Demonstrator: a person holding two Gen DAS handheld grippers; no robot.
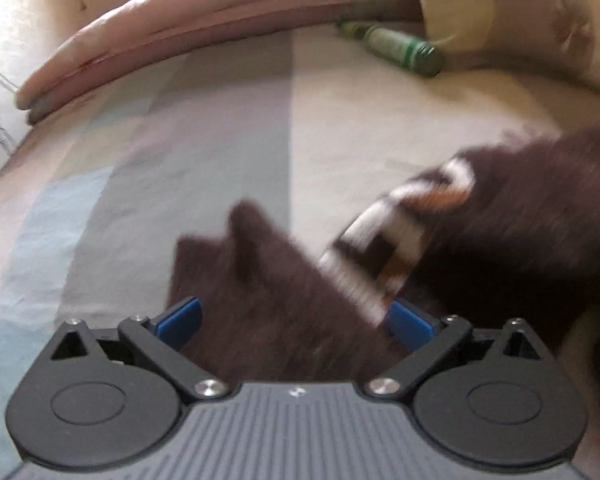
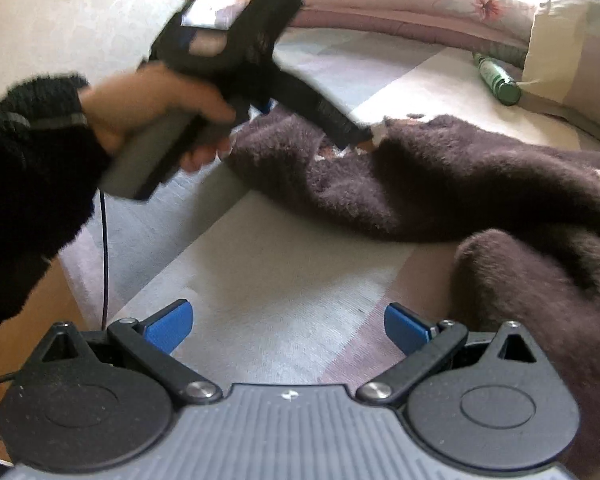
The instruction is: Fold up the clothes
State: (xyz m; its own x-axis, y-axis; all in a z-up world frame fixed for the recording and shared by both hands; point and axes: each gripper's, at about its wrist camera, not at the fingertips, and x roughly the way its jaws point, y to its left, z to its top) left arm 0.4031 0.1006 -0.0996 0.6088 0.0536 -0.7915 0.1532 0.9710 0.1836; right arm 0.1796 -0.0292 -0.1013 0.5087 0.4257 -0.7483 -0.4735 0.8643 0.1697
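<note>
Here your left gripper (image 1: 296, 316) has its fingers apart around the fuzzy brown sweater (image 2: 440, 184); right gripper (image 2: 288, 328) spread, empty. Soft, floppy: pinch the edge at three o'clock.

Sunlit bed (image 1: 220, 128), folded pink quilt (image 1: 188, 20)

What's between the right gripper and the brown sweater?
Nothing visible. The right gripper is open over bare bedsheet, and the brown sweater lies just ahead and to its right. The green bottle lies far off by the pillow.
</note>
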